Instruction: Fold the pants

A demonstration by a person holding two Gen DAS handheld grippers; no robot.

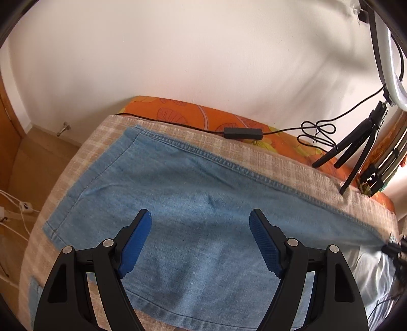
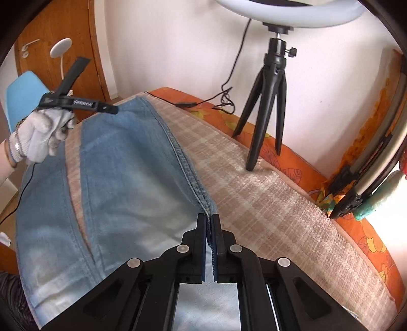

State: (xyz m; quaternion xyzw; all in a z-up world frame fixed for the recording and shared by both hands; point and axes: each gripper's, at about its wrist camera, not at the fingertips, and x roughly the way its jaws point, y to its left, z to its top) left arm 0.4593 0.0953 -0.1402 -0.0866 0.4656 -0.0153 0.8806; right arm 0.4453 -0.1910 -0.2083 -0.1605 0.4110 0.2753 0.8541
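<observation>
Light blue jeans (image 1: 193, 193) lie spread flat on a beige plaid blanket (image 1: 106, 132). My left gripper (image 1: 199, 214) hangs open over one trouser leg, and nothing sits between its blue pads (image 1: 134, 244). In the right wrist view the jeans (image 2: 127, 165) run away to the left, their stitched side seam (image 2: 183, 163) leading straight into my right gripper (image 2: 209, 219). That gripper is shut on the seam edge of the denim. The left gripper (image 2: 100, 85) also shows there at the upper left, open, held by a white-gloved hand (image 2: 38, 137).
A black tripod (image 2: 264, 107) carrying a ring light (image 2: 282, 10) stands on the blanket's far side. Its cable and inline switch (image 1: 243, 133) lie along the orange flowered mattress (image 1: 178, 112) by the wall. A folded stand (image 2: 368, 173) leans at the right; a blue chair (image 2: 23, 94) is on the left.
</observation>
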